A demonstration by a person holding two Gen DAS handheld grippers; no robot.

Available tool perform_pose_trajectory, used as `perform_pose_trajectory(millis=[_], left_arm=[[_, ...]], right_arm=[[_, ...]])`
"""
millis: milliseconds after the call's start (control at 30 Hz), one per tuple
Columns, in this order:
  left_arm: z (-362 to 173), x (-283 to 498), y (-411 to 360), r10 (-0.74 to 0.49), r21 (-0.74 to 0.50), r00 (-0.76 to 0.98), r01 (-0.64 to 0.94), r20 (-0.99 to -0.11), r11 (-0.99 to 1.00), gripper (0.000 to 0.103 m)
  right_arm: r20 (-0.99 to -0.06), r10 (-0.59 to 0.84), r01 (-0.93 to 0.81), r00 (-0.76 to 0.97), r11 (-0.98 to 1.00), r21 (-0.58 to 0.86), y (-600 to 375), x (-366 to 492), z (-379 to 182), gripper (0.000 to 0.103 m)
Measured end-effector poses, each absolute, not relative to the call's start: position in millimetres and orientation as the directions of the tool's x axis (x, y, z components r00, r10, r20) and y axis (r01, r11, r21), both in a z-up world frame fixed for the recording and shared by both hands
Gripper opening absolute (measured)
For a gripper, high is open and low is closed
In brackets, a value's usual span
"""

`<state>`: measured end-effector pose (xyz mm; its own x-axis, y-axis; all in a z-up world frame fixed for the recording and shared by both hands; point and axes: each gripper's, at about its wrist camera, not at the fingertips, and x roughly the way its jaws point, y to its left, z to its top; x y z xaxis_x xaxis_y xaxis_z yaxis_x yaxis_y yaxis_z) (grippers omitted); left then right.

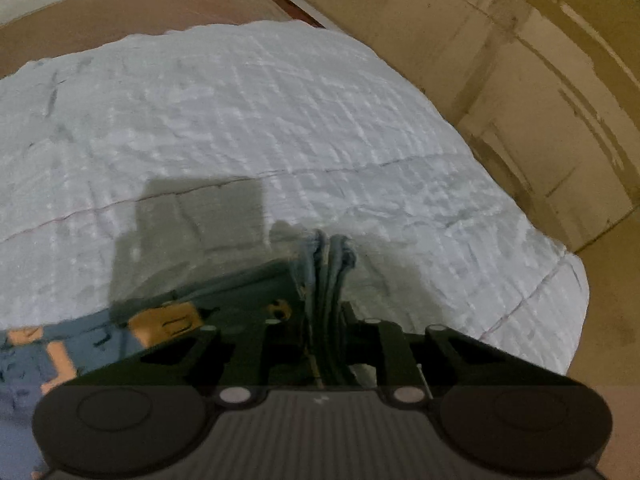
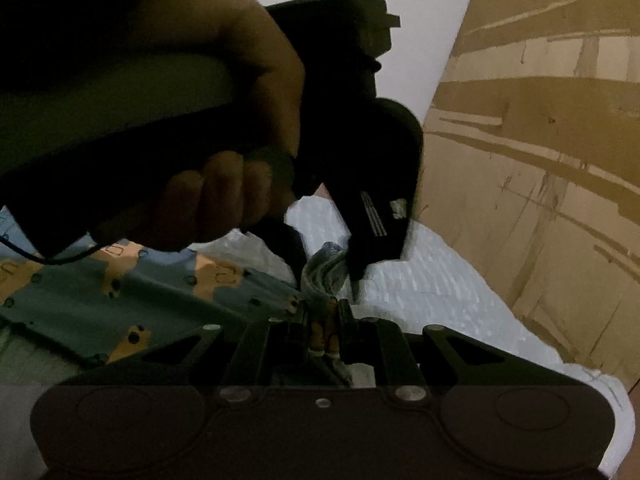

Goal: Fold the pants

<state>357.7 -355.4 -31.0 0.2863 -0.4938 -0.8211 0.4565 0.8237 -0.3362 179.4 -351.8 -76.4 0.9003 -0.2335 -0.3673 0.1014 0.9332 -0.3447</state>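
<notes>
The pants (image 1: 60,344) are light blue with orange bear prints and lie on a white textured sheet (image 1: 240,120). In the left wrist view my left gripper (image 1: 325,300) is shut on a bunched edge of the pants (image 1: 330,256), which sticks up between its jaws. In the right wrist view my right gripper (image 2: 323,316) is shut on a fold of the pants (image 2: 120,292) just below that bunch. Close above it, a person's hand (image 2: 248,120) holds the left gripper (image 2: 344,268), which pinches the same gathered cloth. Both grippers stand close together.
Flattened cardboard (image 1: 520,80) borders the sheet on the right, also as cardboard (image 2: 540,160) in the right wrist view. A brown board (image 1: 120,8) lies beyond the sheet's far edge. The white sheet (image 2: 440,288) stretches to the right of the grippers.
</notes>
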Motion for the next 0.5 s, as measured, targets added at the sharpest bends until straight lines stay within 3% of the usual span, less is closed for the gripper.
perform_pose_trajectory(millis=[200,500], left_arm=[[-4,341,-316,-0.518,-0.363,0.344,0.423,-0.783,0.830,0.012],[30,310,-225,-0.453,-0.316,0.438,0.352,-0.777,0.881,0.012]], right_arm=[[-0.334,-0.204,0.086,0.920,0.938,-0.336,-333,167,-57,0.013],[-0.297,-0.077,-0.021,0.952,0.950,-0.313,-272,136,-24,0.013]])
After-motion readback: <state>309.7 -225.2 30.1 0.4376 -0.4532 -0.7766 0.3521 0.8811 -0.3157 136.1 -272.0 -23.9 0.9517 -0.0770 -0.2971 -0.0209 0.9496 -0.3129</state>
